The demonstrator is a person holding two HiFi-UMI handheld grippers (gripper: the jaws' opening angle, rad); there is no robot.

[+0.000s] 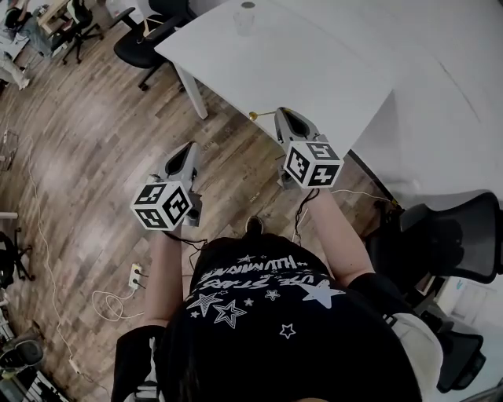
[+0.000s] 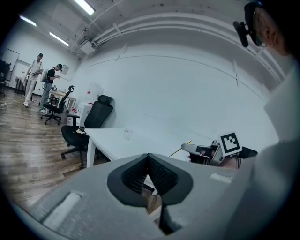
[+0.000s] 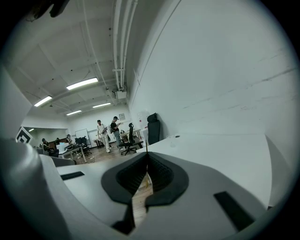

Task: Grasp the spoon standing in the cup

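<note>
My right gripper (image 1: 281,115) is shut on a thin gold spoon (image 1: 261,115), which sticks out leftward from its tip, just off the near edge of the white table (image 1: 314,71). The right gripper view shows the spoon's handle (image 3: 146,146) pinched between the closed pads of the right gripper (image 3: 146,157). A clear cup (image 1: 246,16) stands far off, at the table's far side, with nothing visible in it. My left gripper (image 1: 189,149) hangs over the wood floor, shut and empty. From the left gripper (image 2: 149,157), the spoon (image 2: 180,148) and the cup (image 2: 126,134) are visible.
Black office chairs stand beyond the table (image 1: 141,43) and at my right (image 1: 456,235). Cables and a power strip (image 1: 135,275) lie on the wood floor. People stand at desks far across the room (image 2: 47,82). A white wall runs behind the table.
</note>
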